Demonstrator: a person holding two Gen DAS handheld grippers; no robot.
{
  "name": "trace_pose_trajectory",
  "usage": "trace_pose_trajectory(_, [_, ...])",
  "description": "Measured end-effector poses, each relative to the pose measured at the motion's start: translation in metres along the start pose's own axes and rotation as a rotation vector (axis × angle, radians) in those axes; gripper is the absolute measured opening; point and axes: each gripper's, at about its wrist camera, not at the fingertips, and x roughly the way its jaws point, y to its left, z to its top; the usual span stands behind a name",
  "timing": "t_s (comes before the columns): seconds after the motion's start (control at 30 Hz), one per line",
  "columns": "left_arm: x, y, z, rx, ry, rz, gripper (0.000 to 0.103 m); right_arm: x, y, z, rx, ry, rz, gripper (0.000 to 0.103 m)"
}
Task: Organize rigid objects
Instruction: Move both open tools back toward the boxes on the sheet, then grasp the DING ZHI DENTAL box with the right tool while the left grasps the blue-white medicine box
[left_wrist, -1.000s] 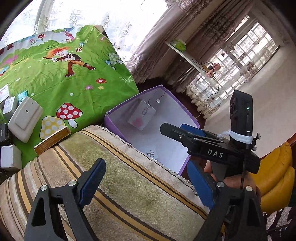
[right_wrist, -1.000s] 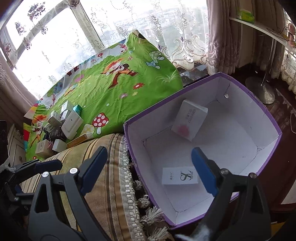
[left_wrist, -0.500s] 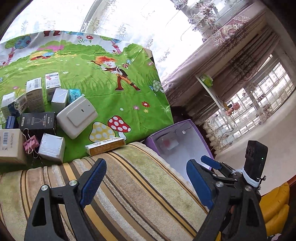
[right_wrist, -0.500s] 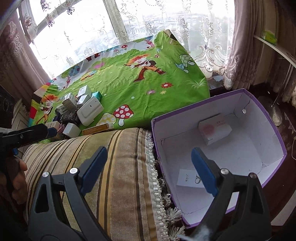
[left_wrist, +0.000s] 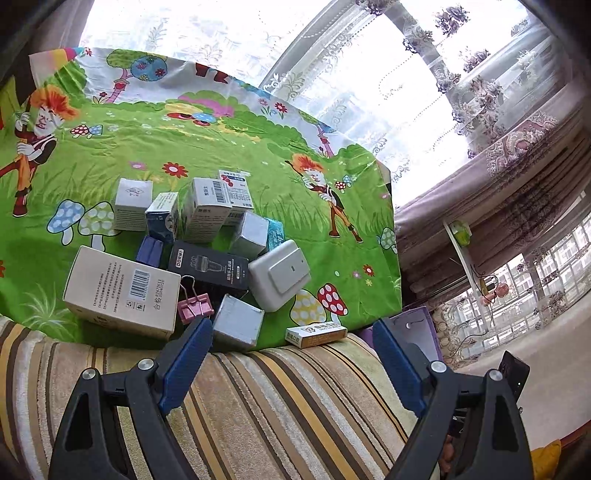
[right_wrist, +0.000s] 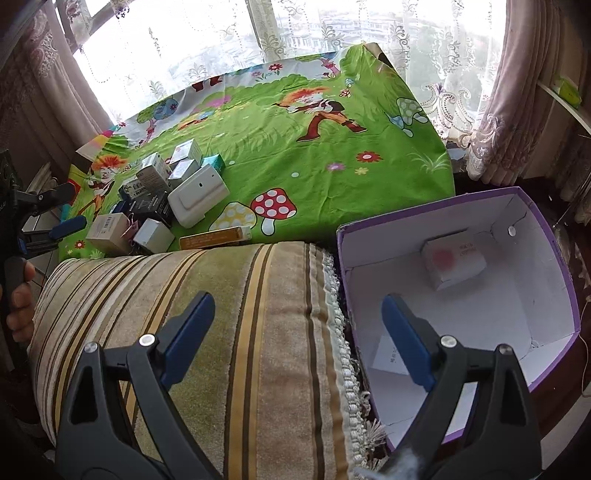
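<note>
A pile of small boxes lies on the green cartoon cloth (left_wrist: 229, 147): a beige barcode box (left_wrist: 122, 291), a black box (left_wrist: 208, 267), a white switch plate (left_wrist: 280, 273), a silver box (left_wrist: 238, 323), a pink binder clip (left_wrist: 194, 304) and a yellow box (left_wrist: 316, 334). My left gripper (left_wrist: 291, 363) is open and empty, just short of the pile. My right gripper (right_wrist: 299, 339) is open and empty over the striped cushion (right_wrist: 229, 314), beside the purple box (right_wrist: 554, 240), which holds a white box with a pink spot (right_wrist: 452, 262) and a flat white box (right_wrist: 391, 354).
The striped cushion (left_wrist: 258, 413) runs along the near edge of the cloth. Lace curtains and windows (right_wrist: 332, 29) stand behind. A white shelf (left_wrist: 461, 251) stands to the right. My left gripper also shows at the left edge of the right wrist view (right_wrist: 55, 210).
My left gripper has swung left from the purple box toward the pile of boxes. My right gripper has drawn back and turned left; the purple box now sits further right in its view.
</note>
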Motion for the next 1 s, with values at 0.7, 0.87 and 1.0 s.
trace_pose_trajectory(0.7, [0.033, 0.092, 0.093, -0.213, 0.063, 0.181, 0.075, 0.068, 0.062, 0.049, -0.115, 0.142, 0.064, 0.094])
trace_pose_trajectory(0.87, [0.046, 0.101, 0.084, -0.221, 0.078, 0.168, 0.073, 0.092, 0.076, 0.058, -0.137, 0.205, 0.081, 0.094])
trace_pose_trajectory(1.0, [0.055, 0.106, 0.08, -0.223, 0.095, 0.169, 0.073, 0.111, 0.086, 0.063, -0.148, 0.254, 0.079, 0.094])
